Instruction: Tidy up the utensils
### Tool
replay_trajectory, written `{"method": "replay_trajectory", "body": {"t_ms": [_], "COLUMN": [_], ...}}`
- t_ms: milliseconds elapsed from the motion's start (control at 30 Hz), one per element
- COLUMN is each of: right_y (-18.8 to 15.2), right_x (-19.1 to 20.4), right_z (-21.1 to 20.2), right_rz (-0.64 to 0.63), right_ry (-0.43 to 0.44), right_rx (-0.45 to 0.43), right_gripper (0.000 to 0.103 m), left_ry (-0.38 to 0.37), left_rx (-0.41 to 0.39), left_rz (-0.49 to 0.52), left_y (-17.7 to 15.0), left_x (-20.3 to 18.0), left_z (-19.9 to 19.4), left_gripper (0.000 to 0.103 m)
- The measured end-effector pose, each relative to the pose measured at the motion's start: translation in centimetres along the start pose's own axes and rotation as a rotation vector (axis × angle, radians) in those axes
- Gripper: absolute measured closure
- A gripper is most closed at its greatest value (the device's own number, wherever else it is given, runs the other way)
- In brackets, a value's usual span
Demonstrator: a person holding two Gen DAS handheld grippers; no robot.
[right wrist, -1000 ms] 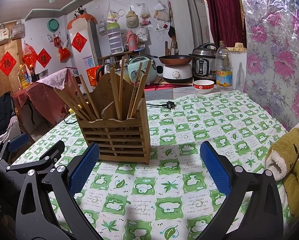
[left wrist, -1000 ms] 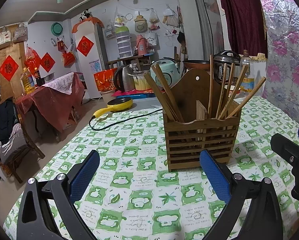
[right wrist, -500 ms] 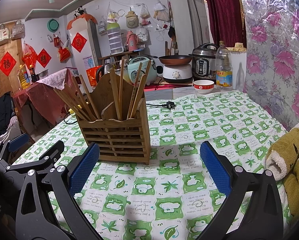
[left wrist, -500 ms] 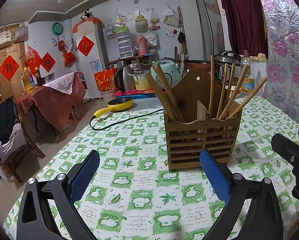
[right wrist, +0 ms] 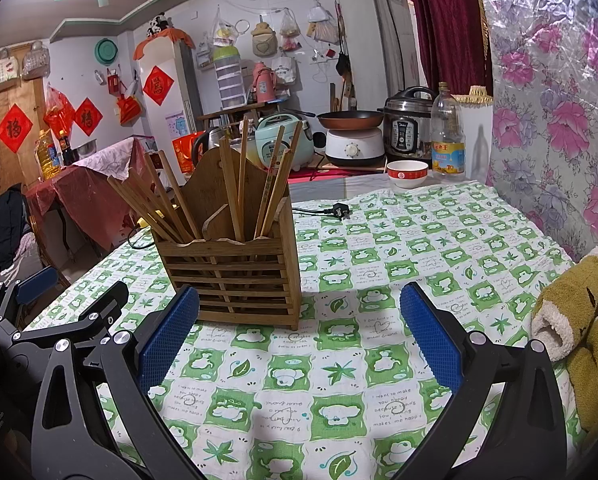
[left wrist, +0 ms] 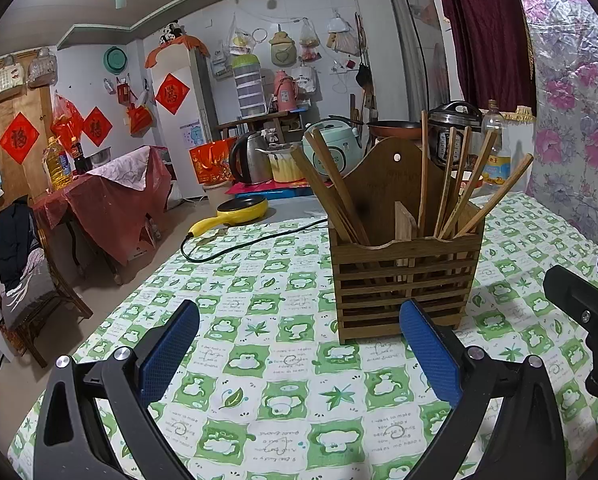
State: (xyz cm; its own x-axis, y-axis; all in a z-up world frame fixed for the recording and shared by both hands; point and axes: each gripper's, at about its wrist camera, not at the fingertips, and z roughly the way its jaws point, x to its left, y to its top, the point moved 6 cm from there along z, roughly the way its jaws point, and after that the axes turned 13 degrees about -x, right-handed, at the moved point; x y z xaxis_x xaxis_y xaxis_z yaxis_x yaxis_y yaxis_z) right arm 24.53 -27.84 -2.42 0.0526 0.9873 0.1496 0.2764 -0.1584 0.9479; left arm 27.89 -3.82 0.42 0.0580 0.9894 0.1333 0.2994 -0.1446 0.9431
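**Chopsticks stand fanned in the wooden holder, both grippers empty**

While both grippers hover low over the table, the slatted wooden chopstick holder (left wrist: 405, 284) stands upright on the green-and-white checked tablecloth (left wrist: 275, 364), just beyond the blue pads. It is a box of horizontal brown slats with a tall arched back board pierced by one small hole, and a thin divider splits it into two compartments.

Look at the chopsticks now! One bundle (left wrist: 331, 188) sits in the left compartment, long axes tilted, tips leaning up and to the left. Over in the right compartment the other chopsticks (left wrist: 455, 184) fan apart: one nearly vertical, the others slanting up and to the right, the outermost leaning farthest over the rim. All are plain brown sticks with their lower ends down inside the box.

From the right wrist view the holder (right wrist: 235, 276) sits left of centre, just past the left pad, and the same two groups (right wrist: 255, 176) spread up and outward.

The left gripper (left wrist: 299, 352) is spread wide with nothing between its pads. The right gripper (right wrist: 299, 344) is equally wide and just as empty. The two grippers sit side by side, each edging into the other's view.

A yellow-brown plush toy (right wrist: 583, 332) lies on the cloth at the right edge, well apart from the holder.
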Motion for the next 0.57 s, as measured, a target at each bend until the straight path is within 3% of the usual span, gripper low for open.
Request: {"method": "replay_trajectory", "body": {"t_ms": [567], "right_y": [0.0], "right_x": [0.0], "right_z": [0.0], "right_rz": [0.003], "right_ry": [-0.001], "right_rx": [-0.001], "right_gripper": [0.006], "left_ry": [0.001], "left_rx": [-0.005], "left_rz": [0.013], "left_y": [-0.2], "left_x": [1.1], "left_z": [0.4], "left_gripper": [0.005]}}
